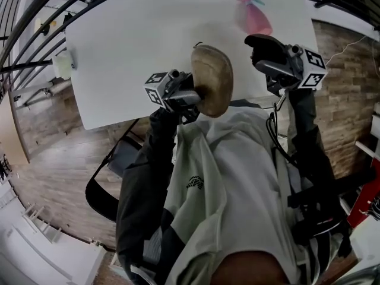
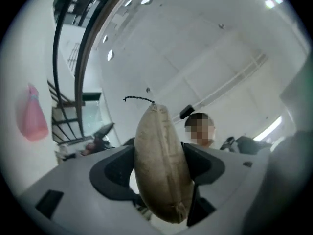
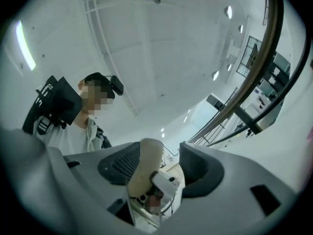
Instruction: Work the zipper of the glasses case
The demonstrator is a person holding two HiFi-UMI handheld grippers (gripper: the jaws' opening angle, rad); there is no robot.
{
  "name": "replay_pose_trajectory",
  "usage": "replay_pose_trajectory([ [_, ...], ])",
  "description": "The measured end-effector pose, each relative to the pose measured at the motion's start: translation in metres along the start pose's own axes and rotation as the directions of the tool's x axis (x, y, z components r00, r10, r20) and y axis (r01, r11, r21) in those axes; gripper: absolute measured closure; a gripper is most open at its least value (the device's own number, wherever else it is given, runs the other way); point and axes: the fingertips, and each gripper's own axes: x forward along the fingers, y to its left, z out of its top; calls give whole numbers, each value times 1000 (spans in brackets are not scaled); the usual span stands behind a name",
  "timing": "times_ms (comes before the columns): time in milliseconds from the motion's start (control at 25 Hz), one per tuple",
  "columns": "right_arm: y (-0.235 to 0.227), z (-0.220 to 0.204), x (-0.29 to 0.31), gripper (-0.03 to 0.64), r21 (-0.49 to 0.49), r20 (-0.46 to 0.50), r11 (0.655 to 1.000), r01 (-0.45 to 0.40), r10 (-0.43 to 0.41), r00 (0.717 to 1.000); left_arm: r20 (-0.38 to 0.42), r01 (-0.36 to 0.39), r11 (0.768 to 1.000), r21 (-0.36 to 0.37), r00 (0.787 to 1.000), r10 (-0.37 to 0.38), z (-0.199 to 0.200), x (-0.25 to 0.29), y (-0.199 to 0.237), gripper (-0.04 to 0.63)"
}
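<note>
Tan fabric glasses case [image 1: 212, 79] stands on edge, its lower end clamped between the pads of the left hand-held gripper [image 2: 159, 155], held up over the white tabletop [image 1: 130, 52]. The right hand-held gripper [image 1: 259, 44], jaws apart and empty, hangs near it without touching.

Pink bottle [image 1: 254, 15] blurred; glasses case [image 1: 212, 79] partly behind left claw [image 1: 196, 100].

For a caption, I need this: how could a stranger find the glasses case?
Start at the white table; above its near edge is the left gripper. The glasses case is clamped in its jaws: a tan oval pouch, unlike the pink bottle farther back.
</note>
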Motion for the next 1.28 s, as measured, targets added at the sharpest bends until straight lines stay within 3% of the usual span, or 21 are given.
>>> replay_pose_trajectory([
  [120,-16,-30,19,370,64,-71,995,-70,74,995,31,203,967,-155,979,-201,-14,8,-19,267],
  [200,-26,-47,33,370,128,-78,987,-100,110,991,47,258,940,-222,966,-254,-24,10,-20,267],
  [280,-29,-60,46,370,178,-83,975,-137,153,985,31,257,930,-262,966,-258,-33,12,-15,267],
  [360,-29,-69,57,380,159,-105,974,-161,178,978,16,240,930,-278,969,-246,-38,13,-11,267],
  [440,-26,-65,59,557,113,-83,977,-184,193,978,20,234,931,-281,971,-238,-38,12,-9,267],
  [480,-24,-59,58,605,95,-58,977,-193,199,978,24,231,932,-279,972,-234,-37,10,-9,267],
  [640,-20,-48,55,618,36,-84,981,-189,191,978,2,184,948,-261,982,-190,-36,5,-9,267],
  [720,-21,-39,53,620,0,-98,986,-168,167,981,3,132,964,-232,991,-135,-34,0,-3,270],
  [840,-25,-20,42,621,-92,-106,990,-111,101,989,69,37,980,-197,997,-24,-26,-14,15,275],
  [960,-26,-17,40,621,-208,-205,976,-59,16,979,126,-43,985,-169,990,65,-18,-30,26,279],
  [1080,-23,-17,39,623,-280,-247,959,-33,-39,968,213,-103,985,-139,968,131,-4,-44,30,283],
  [1280,-33,-32,41,623,-316,-279,945,81,-175,944,215,-109,985,-134,967,136,-10,-41,29,284],
])
